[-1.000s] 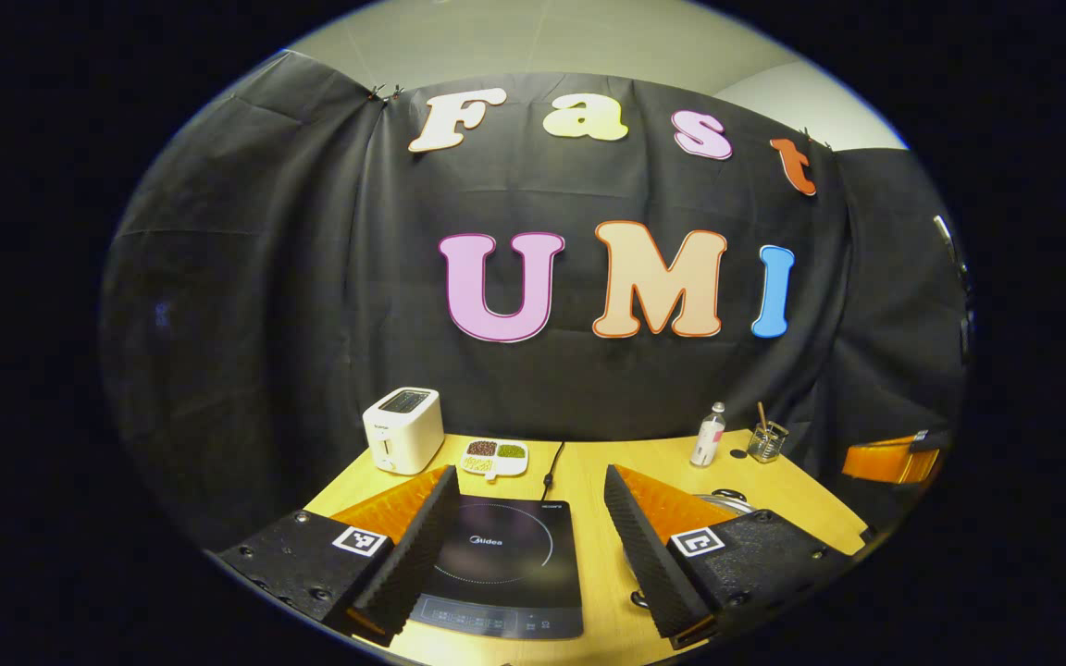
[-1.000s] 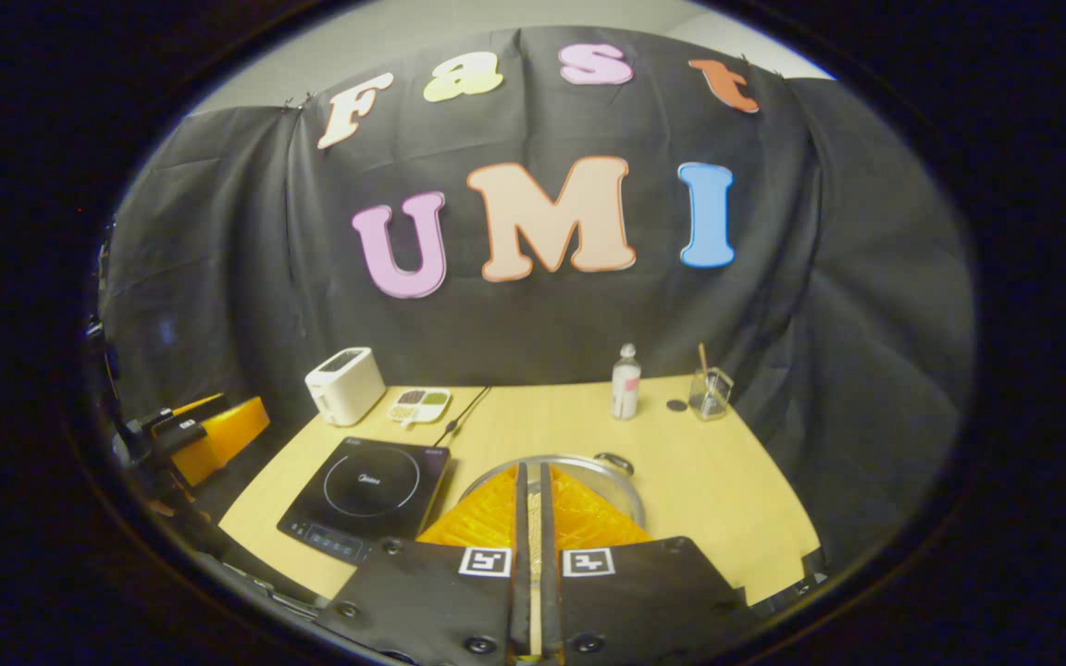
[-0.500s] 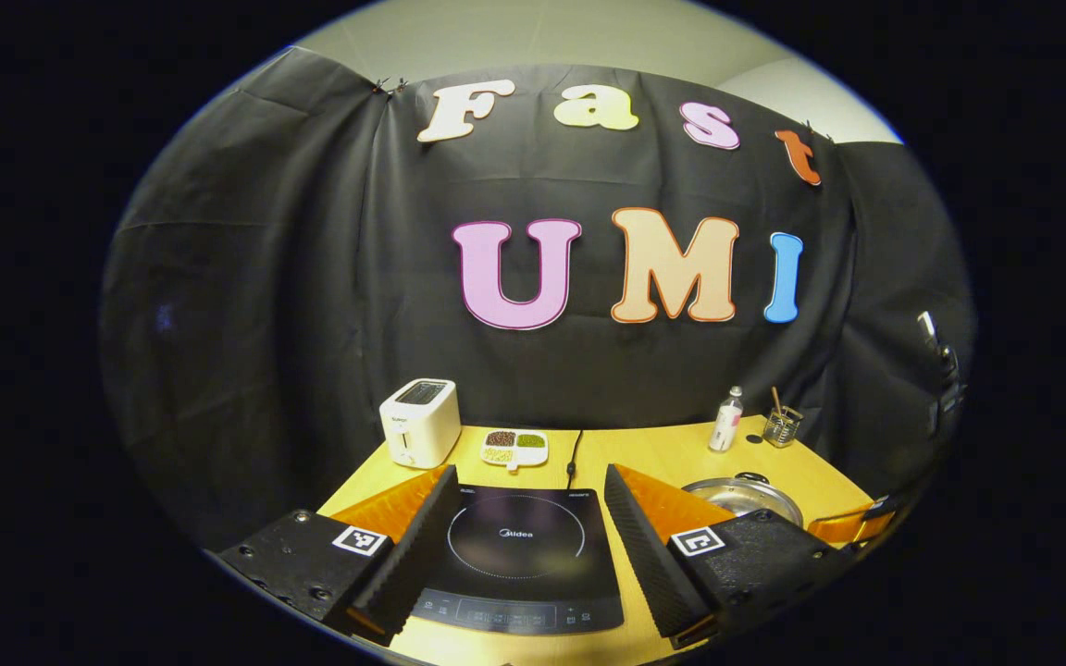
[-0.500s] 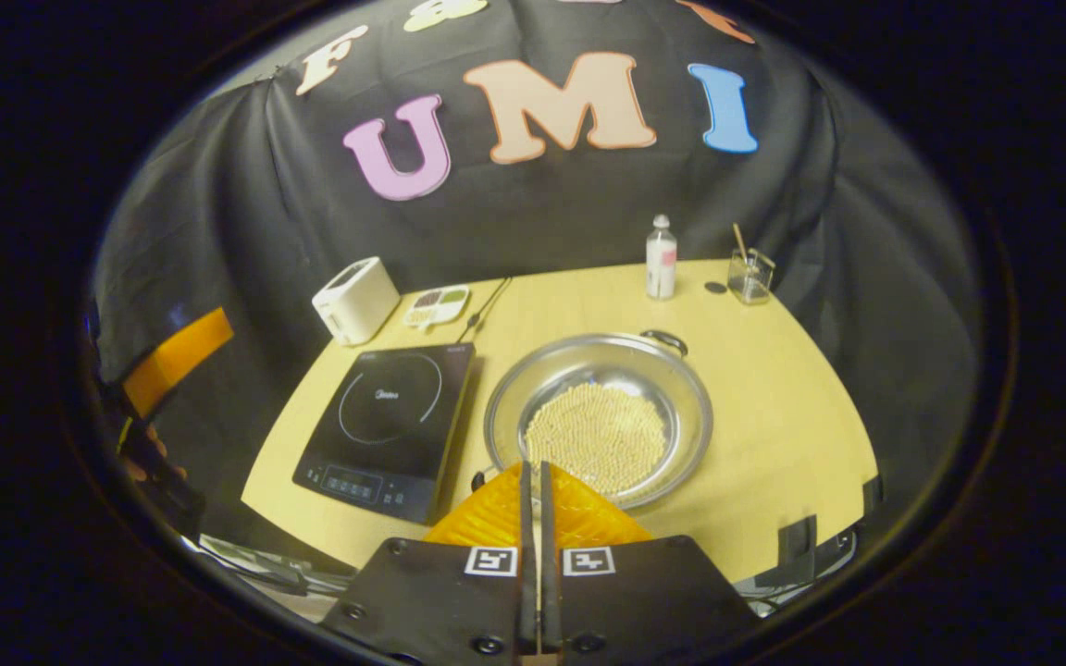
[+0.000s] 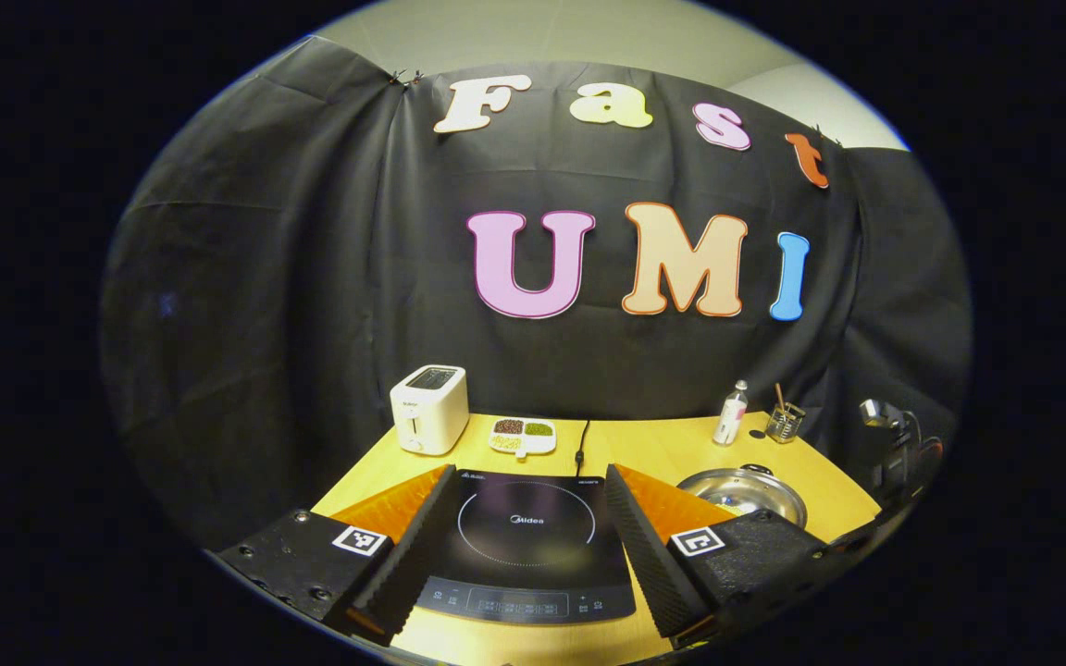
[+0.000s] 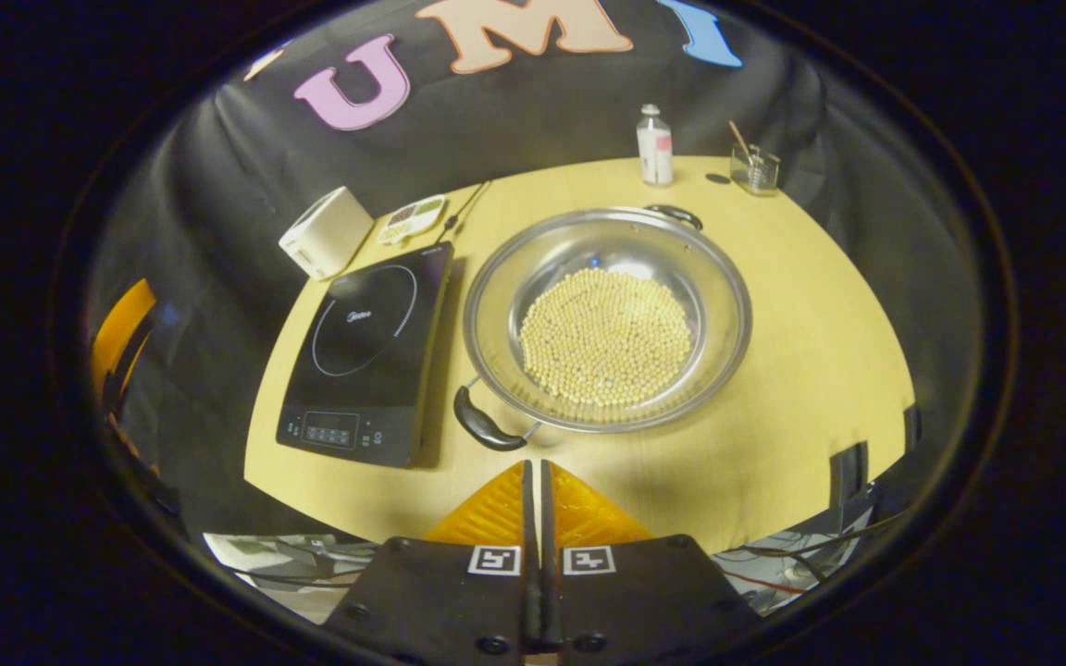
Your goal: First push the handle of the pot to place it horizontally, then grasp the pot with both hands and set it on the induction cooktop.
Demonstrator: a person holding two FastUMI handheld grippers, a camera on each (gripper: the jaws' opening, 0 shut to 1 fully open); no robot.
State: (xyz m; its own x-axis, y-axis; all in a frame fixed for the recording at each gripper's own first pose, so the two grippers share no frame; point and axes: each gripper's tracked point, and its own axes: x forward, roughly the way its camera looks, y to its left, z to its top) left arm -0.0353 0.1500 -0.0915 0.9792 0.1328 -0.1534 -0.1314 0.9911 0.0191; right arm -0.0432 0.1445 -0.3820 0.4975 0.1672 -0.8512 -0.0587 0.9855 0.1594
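My left gripper (image 5: 526,518) has its fingers spread wide and holds nothing; between them I see the induction cooktop (image 5: 526,541) on the surface (image 5: 653,449). My right gripper (image 6: 533,486) is closed, fingers pressed together with nothing between them, hanging above the near edge of the surface. Just ahead of it sits the pot (image 6: 607,319), filled with pale beans, right beside the cooktop. Its black handle (image 6: 482,427) points toward my right gripper's tips; it seems apart from them, though the gap is hard to judge.
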